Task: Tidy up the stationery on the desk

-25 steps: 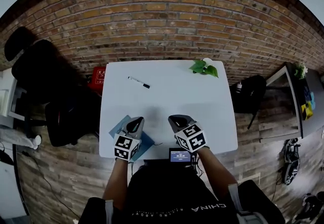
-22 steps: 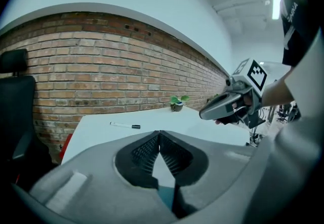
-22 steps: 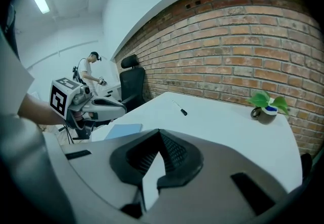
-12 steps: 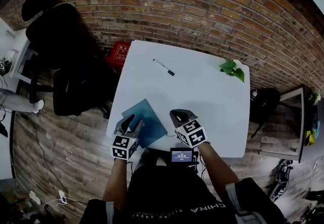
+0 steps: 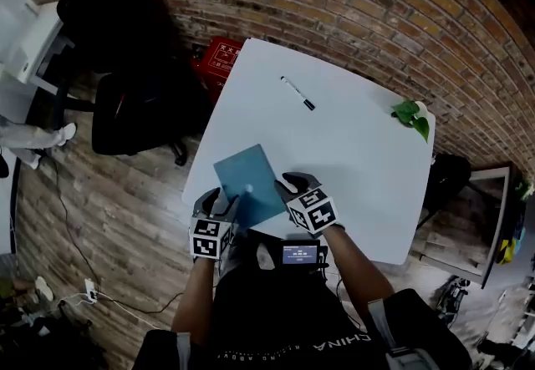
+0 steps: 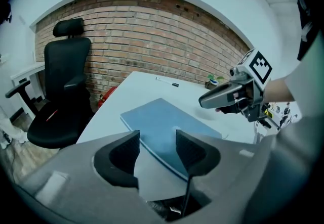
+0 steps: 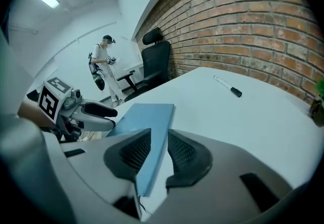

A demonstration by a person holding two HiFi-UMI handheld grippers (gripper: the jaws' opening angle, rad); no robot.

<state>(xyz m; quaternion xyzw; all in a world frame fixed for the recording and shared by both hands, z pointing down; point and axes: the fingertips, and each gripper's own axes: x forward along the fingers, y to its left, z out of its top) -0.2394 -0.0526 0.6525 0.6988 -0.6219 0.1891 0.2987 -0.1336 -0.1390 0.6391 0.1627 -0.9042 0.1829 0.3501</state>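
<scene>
The thin blue rectangular notebook (image 5: 247, 181) lies at the near edge of the white worktop (image 5: 351, 155), its near side pinched between the jaws of the right hand-held gripper (image 7: 158, 137). The grip takes only a narrow strip of the cover, so I judge the notebook could sag, pivot or slide out if raised quickly, and drop past the edge. The left hand-held gripper (image 6: 157, 141) is spread wide at the notebook's other near corner and could knock it askew. The black-and-white marker pen (image 5: 298, 93) lies well apart and could roll.
</scene>
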